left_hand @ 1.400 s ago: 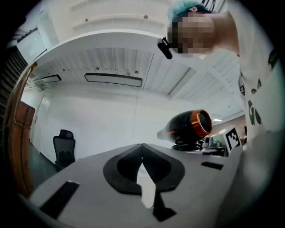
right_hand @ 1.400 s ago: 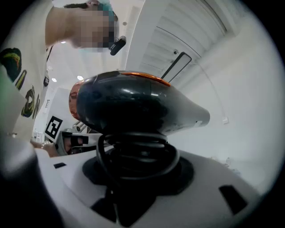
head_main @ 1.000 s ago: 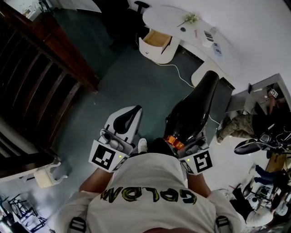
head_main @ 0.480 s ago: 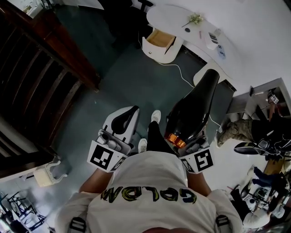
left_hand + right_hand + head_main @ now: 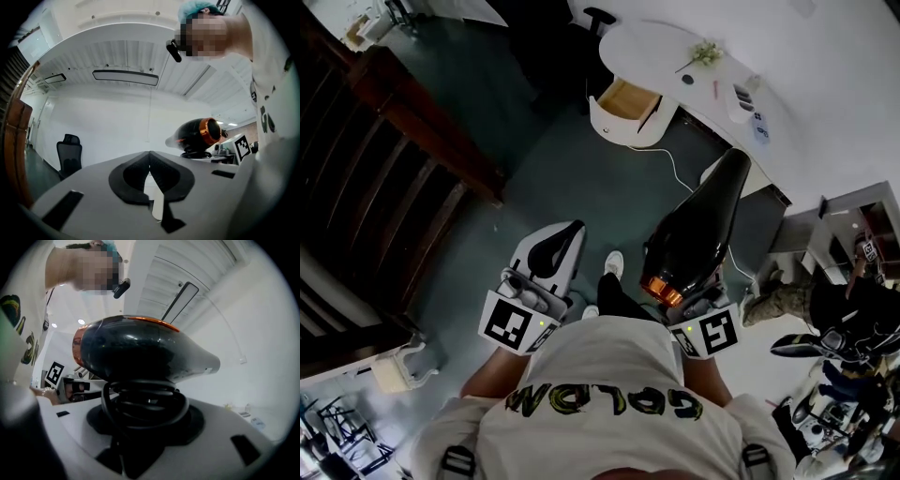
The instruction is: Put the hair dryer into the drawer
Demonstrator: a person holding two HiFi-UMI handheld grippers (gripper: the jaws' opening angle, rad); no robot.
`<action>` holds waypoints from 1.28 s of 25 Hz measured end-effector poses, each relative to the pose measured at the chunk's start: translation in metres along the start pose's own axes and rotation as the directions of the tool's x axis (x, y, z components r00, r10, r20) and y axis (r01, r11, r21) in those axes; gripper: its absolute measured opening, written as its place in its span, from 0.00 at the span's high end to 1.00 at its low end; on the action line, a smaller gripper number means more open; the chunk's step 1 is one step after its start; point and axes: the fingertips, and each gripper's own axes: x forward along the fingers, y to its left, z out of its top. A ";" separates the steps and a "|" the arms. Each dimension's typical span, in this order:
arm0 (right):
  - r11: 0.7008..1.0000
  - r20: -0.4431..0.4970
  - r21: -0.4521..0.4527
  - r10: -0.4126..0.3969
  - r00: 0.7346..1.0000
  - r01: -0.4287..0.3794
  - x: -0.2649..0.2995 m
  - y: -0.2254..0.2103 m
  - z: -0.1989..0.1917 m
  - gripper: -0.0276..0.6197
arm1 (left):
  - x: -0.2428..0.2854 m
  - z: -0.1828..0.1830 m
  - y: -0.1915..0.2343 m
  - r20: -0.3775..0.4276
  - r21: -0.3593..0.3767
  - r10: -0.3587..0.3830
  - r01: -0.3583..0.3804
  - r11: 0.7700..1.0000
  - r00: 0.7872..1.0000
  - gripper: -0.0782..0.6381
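The right claw (image 5: 145, 416) is clamped on the handle of the glossy black hair dryer with an orange ring (image 5: 705, 220), whose black cord (image 5: 140, 401) lies coiled round the handle between the jaws; the dryer's nozzle points ahead toward the curved white tabletop (image 5: 652, 42); the open white drawer with a pale wooden inside (image 5: 625, 97) sits under that tabletop, well apart from the dryer; the left claw (image 5: 150, 164) has its jaws together and empty, beside the right one above the dark green floor (image 5: 562, 178).

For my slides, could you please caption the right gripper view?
Right claw gripping a glossy black, orange-trimmed hair dryer.
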 end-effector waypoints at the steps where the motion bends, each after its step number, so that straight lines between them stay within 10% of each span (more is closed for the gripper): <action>1: 1.000 0.000 0.001 0.000 1.000 0.000 0.006 -0.013 0.000 0.59 | 0.013 0.001 0.003 -0.001 0.007 -0.002 0.002 1.000 1.000 0.88; 13: 1.000 -0.015 0.000 0.012 1.000 -0.012 0.052 -0.139 0.001 0.59 | 0.146 -0.005 0.026 -0.040 0.078 0.003 0.000 0.997 0.999 0.88; 32: 1.000 -0.047 -0.012 0.026 0.999 -0.026 0.146 -0.203 -0.015 0.59 | 0.241 -0.017 0.099 -0.037 0.078 -0.026 0.029 0.997 0.999 0.88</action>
